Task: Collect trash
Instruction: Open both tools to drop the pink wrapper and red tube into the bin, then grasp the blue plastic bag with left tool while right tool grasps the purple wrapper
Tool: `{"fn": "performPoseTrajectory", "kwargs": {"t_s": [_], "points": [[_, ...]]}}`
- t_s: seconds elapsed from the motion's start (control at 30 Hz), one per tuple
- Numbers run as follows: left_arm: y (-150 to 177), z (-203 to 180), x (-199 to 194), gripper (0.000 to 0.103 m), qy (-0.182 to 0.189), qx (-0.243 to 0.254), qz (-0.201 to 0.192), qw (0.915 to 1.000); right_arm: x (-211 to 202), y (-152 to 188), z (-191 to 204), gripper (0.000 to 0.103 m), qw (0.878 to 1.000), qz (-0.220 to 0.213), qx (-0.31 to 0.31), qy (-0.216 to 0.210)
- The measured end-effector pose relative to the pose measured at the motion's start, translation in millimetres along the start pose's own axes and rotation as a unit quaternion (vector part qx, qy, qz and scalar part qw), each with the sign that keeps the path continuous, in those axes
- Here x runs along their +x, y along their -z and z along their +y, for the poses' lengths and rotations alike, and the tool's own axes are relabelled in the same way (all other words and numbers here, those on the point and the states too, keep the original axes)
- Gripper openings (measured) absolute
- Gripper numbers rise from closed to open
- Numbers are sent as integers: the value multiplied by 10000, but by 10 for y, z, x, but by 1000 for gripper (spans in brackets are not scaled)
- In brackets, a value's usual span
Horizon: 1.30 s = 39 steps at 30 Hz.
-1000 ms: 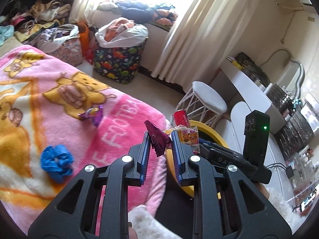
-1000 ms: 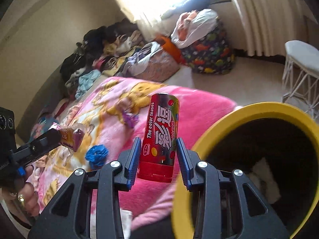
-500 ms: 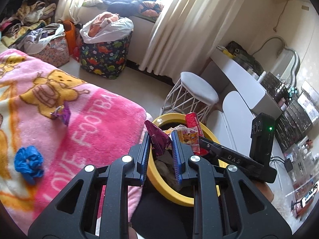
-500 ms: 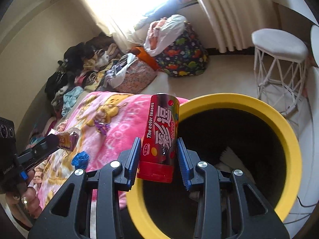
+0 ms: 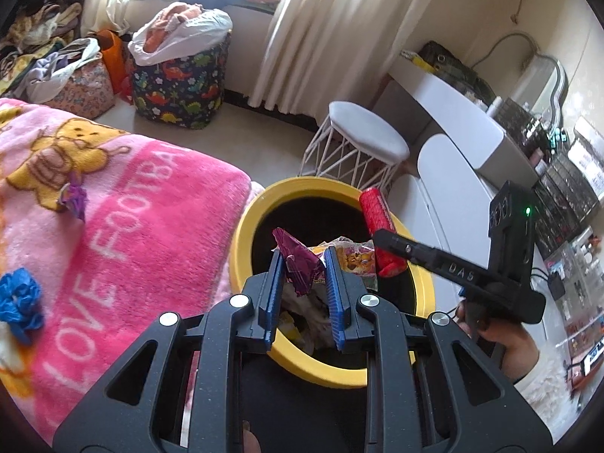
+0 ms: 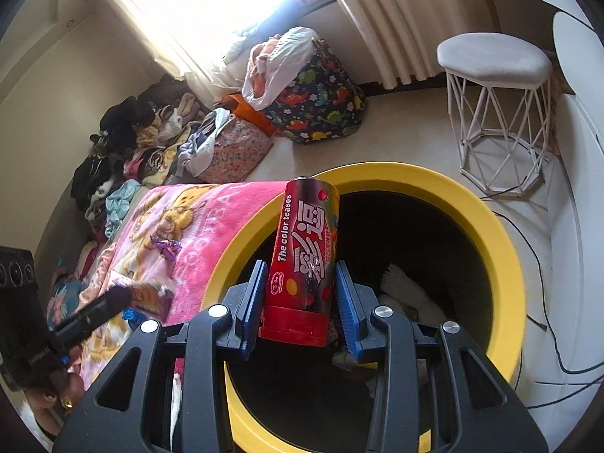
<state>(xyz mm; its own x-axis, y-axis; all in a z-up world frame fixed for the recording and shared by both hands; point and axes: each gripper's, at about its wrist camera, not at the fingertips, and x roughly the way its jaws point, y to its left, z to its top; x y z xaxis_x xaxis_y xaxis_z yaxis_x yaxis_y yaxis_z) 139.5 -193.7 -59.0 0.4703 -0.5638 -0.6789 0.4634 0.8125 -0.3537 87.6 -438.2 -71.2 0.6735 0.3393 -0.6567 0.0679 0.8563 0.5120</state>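
Note:
My left gripper (image 5: 302,264) is shut on a crumpled purple and yellow snack wrapper (image 5: 298,264) and holds it above the mouth of the yellow-rimmed bin (image 5: 249,226). My right gripper (image 6: 298,279) is shut on a red candy tube (image 6: 304,256) over the same bin (image 6: 506,249); the tube also shows in the left wrist view (image 5: 381,238). The bin holds white paper trash (image 6: 404,287). A purple wrapper (image 5: 73,200) and a blue crumpled scrap (image 5: 19,298) lie on the pink blanket (image 5: 143,234).
A white wire stool (image 5: 358,151) stands behind the bin. A dinosaur-print laundry bag (image 5: 181,87) and piles of clothes (image 6: 124,151) sit by the window curtain. A white desk (image 5: 453,124) with clutter is to the right. Cables (image 6: 555,339) run on the floor.
Both grippers have moved from over the pink blanket to above the yellow bin, each still holding its item. The bin now fills more of both views.

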Motion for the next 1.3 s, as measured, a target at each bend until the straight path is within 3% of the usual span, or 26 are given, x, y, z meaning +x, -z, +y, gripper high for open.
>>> {"fn": "performPoseTrajectory", "kwargs": {"t_s": [0.07,0.1,0.17,0.2,0.23,0.33,0.4,0.77,1.3], "points": [[19,-49,56,16,-10,64,48,10000,-38,-7,-55,38,9999,-73,110,43],[27,-66,74,21,-6,95,59,9999,-51,-19,-75,47,9998,-109,160,71],[41,-93,107,50,-10,161,68,9998,-84,-25,-102,59,9994,-209,232,150],[44,-88,105,73,-35,168,36,9998,-89,-27,-97,61,9993,-235,216,203],[54,-64,81,81,-73,167,-59,9998,-96,-22,-80,61,9993,-256,179,214],[83,58,7,90,-488,177,-239,9984,-53,-27,108,62,9994,-316,-57,103],[104,222,-48,90,-636,15,-274,9976,6,-43,262,68,9993,-302,-236,-15],[183,1071,-473,91,-1412,-607,-563,9865,531,-39,1243,71,9910,47,-1253,-461],[314,1800,-804,91,-1940,-1079,-782,9719,1359,8,2116,71,9734,600,-2080,-756]]}}
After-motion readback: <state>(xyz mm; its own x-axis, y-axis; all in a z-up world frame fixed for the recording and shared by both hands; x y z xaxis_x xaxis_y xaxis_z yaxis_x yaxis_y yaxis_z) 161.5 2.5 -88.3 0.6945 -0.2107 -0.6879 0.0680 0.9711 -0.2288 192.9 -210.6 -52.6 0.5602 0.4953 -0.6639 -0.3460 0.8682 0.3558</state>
